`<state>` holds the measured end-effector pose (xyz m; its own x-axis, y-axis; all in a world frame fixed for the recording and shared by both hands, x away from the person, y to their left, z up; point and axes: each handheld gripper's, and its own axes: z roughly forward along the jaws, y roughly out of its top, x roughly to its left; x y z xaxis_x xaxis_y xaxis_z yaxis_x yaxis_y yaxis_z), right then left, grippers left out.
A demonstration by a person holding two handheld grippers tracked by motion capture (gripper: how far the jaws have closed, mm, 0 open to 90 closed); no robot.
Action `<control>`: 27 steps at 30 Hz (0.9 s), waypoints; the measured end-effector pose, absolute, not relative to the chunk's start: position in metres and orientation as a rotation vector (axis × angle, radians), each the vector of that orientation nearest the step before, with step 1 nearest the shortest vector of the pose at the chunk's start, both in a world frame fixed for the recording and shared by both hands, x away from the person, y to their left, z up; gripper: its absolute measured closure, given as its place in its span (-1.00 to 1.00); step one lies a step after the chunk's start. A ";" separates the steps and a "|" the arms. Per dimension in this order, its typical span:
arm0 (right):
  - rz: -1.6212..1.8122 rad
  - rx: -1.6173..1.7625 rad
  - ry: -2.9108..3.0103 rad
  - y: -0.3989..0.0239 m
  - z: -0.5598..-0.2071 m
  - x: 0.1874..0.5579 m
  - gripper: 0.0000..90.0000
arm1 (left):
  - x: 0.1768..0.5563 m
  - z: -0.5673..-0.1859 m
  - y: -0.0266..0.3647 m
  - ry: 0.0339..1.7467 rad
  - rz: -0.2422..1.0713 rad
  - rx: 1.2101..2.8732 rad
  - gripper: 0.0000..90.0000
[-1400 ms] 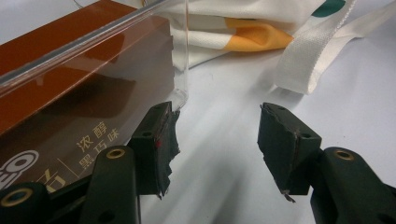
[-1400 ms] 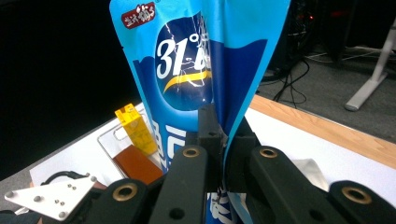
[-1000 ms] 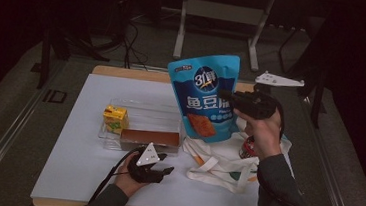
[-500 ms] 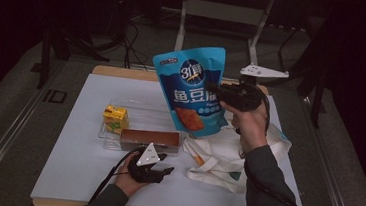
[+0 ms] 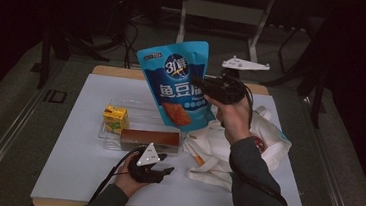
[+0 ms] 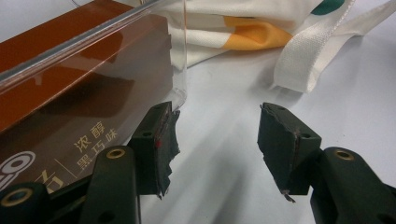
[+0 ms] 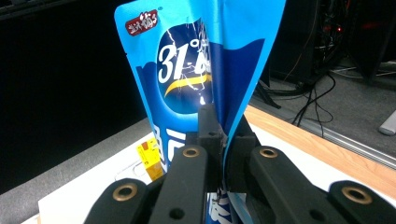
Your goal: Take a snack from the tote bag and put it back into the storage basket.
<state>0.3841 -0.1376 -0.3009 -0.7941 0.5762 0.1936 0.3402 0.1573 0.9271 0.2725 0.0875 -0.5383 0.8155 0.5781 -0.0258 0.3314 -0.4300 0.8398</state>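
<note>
A blue snack pouch (image 5: 177,85) hangs in the air over the table's middle, pinched at its right edge by my right gripper (image 5: 203,87). In the right gripper view the jaws are shut on the blue snack pouch (image 7: 205,70). My left gripper (image 5: 164,171) rests open on the white table mat near the front edge. Its fingertips (image 6: 161,133) stand apart beside a brown box (image 6: 70,102) in a clear tray. A white cloth bag (image 5: 227,147) lies to the right of the tray.
A clear plastic tray (image 5: 112,139) holds the brown box (image 5: 150,139) and a yellow carton (image 5: 115,118). The white mat (image 5: 75,164) covers a wooden table. Dark floor, cables and a metal stand lie beyond the far edge.
My right gripper has carried the pouch up and to the left, away from the cloth bag. The left gripper has stayed in place.
</note>
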 end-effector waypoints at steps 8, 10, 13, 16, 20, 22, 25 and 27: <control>1.702 0.904 2.223 -0.123 -0.305 0.389 0.96 | 0.273 -0.538 0.087 0.671 0.330 2.057 0.02; 1.711 0.919 2.222 -0.119 -0.307 0.391 0.96 | 0.273 -0.538 0.087 0.670 0.330 2.058 0.02; 1.719 0.919 2.217 -0.114 -0.311 0.393 0.96 | 0.272 -0.538 0.087 0.670 0.332 2.058 0.02; 1.708 0.936 2.223 -0.108 -0.315 0.397 0.96 | 0.272 -0.538 0.087 0.668 0.333 2.058 0.02; 1.692 0.948 2.236 -0.100 -0.321 0.401 0.95 | 0.272 -0.538 0.087 0.669 0.332 2.058 0.02; 1.689 0.955 2.240 -0.096 -0.323 0.403 0.95 | 0.272 -0.538 0.087 0.668 0.332 2.058 0.02; 1.682 0.961 2.245 -0.089 -0.327 0.406 0.95 | 0.272 -0.538 0.087 0.668 0.332 2.056 0.02; 1.674 0.966 2.252 -0.084 -0.330 0.408 0.96 | 0.272 -0.538 0.087 0.666 0.333 2.057 0.02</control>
<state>0.4078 -0.0845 -0.3305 -0.7749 0.5875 0.2332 0.3926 0.1582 0.9060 0.2721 0.0871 -0.5384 0.8170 0.5762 -0.0228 0.3280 -0.4318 0.8402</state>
